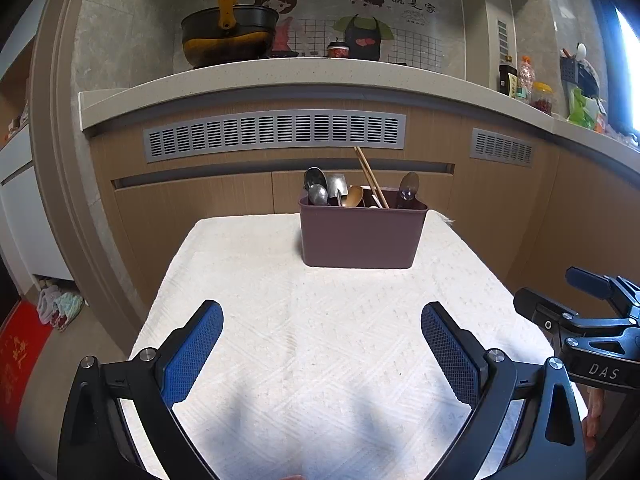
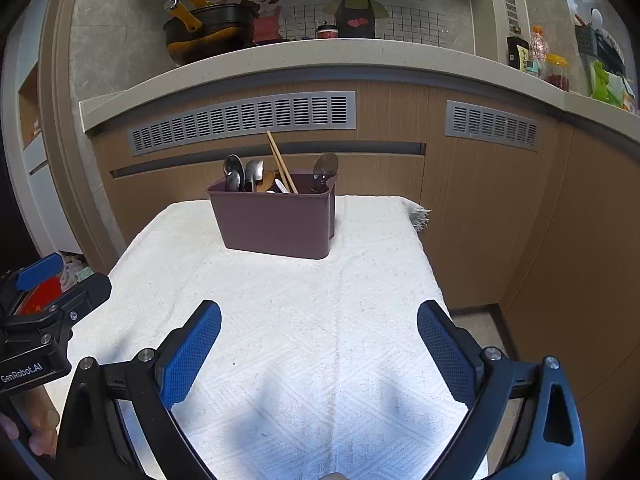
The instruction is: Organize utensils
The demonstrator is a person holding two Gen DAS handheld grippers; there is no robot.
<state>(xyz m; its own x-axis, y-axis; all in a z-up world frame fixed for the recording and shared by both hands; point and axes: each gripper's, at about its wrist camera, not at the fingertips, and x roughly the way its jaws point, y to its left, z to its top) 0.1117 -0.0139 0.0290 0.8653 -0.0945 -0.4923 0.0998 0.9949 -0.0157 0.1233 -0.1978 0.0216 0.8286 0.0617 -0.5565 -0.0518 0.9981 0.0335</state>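
A maroon plastic utensil holder [image 1: 360, 236] stands at the far end of a white towel-covered table [image 1: 280, 320]; it also shows in the right wrist view [image 2: 276, 224]. It holds several metal spoons [image 1: 318, 188], a wooden spoon and a pair of chopsticks [image 1: 370, 176]. My left gripper [image 1: 322, 344] is open and empty, low over the near part of the towel. My right gripper [image 2: 319, 344] is open and empty, beside it. Each gripper shows at the edge of the other's view: the right one [image 1: 576, 296] and the left one [image 2: 60, 280].
Wooden kitchen cabinets with grey vents [image 1: 276, 132] stand behind the table. A counter [image 1: 280, 76] above carries a black and yellow pot [image 1: 228, 32], bottles and jars [image 1: 520, 80]. A frayed towel corner [image 2: 420, 214] hangs at the far right. Floor lies left and right of the table.
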